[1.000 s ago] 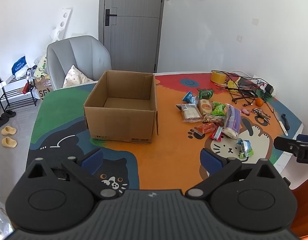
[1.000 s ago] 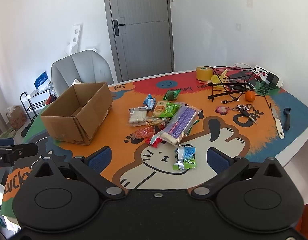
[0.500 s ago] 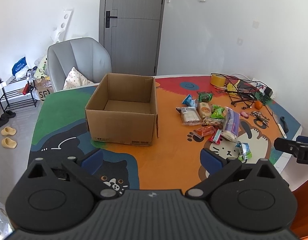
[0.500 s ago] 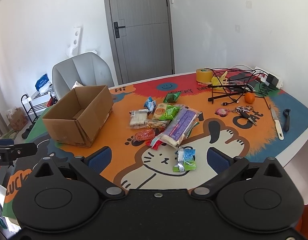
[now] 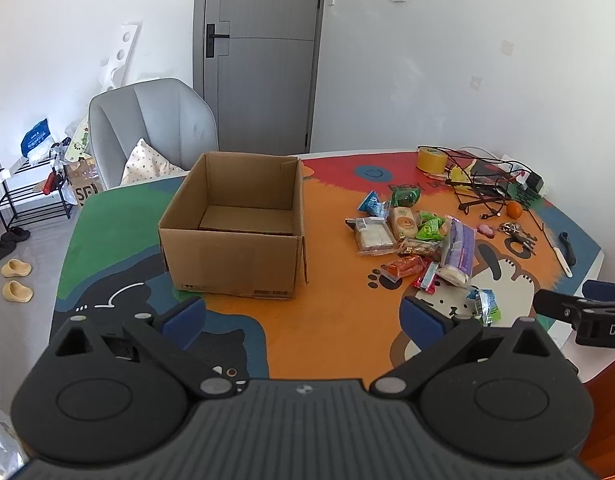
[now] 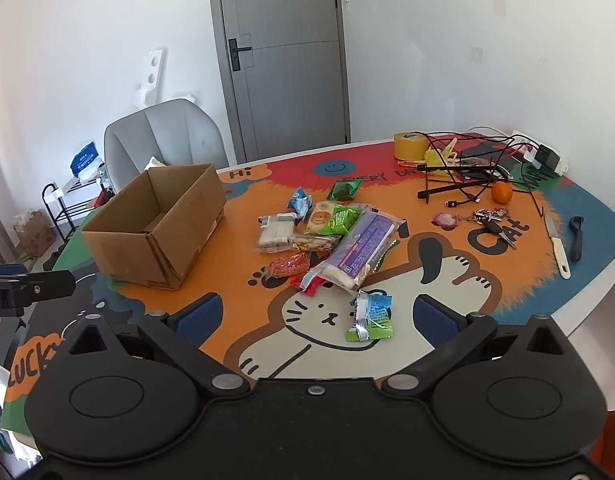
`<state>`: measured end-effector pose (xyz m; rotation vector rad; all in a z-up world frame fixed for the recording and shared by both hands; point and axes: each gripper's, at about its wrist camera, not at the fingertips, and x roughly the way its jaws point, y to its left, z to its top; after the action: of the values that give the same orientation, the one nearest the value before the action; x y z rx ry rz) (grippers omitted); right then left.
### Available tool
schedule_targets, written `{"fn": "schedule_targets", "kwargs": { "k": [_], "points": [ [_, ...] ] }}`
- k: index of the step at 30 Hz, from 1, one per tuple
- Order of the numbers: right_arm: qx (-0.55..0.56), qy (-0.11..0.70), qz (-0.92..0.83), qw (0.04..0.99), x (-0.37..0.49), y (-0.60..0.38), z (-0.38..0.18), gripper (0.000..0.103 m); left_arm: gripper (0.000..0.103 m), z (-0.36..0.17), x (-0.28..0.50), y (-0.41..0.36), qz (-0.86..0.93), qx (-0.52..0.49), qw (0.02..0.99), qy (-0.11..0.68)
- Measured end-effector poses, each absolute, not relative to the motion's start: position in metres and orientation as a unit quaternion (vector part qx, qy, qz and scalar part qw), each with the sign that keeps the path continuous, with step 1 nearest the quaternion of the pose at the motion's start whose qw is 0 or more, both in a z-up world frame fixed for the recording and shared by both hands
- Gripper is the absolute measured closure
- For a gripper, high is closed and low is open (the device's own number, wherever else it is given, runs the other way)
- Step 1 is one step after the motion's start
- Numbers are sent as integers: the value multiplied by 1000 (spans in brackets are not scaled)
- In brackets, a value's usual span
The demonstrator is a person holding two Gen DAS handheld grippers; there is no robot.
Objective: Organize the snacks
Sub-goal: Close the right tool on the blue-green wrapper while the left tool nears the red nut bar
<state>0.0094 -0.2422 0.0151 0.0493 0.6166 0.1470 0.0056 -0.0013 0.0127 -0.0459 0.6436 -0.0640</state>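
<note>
- Both tools up off the table (image 6: 587, 280), nothing in either one: my left gripper (image 5: 303, 316) has its fingers spread wide, and my right gripper (image 6: 315, 316) is just as wide and bare.
- The box (image 5: 231, 232) sits empty ahead of my left side, top flaps folded away.
- The snacks (image 6: 331, 236) lie in a loose heap to the right of the box, well apart from it; one blue-green packet (image 6: 371, 316) sits alone, nearest my right fingers.
- My guess: that stray packet goes first.
- Risk: it's flat and crinkly, so a shallow pinch could slide off the foil.
- Risk: the long purple pack (image 6: 363, 248) leans on smaller ones, so pulling it could scatter them.
- Risk: the knife (image 6: 557, 248), keys (image 6: 491, 220) and cables (image 6: 463, 176) lie close by; a wide sweep could snag them.
</note>
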Motion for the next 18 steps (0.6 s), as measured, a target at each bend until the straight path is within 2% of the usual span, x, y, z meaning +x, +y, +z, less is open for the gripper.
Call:
{"fn": "schedule_targets", "kwargs": {
  "k": [13,18],
  "points": [
    [50,298,71,951,29,-265,-9,1,1,-7,37,-22,-43,-34,948,314],
    [34,311,78,947,40,-265,-24,10,1,-21,49,-38,-58,-37,947,314]
  ]
}}
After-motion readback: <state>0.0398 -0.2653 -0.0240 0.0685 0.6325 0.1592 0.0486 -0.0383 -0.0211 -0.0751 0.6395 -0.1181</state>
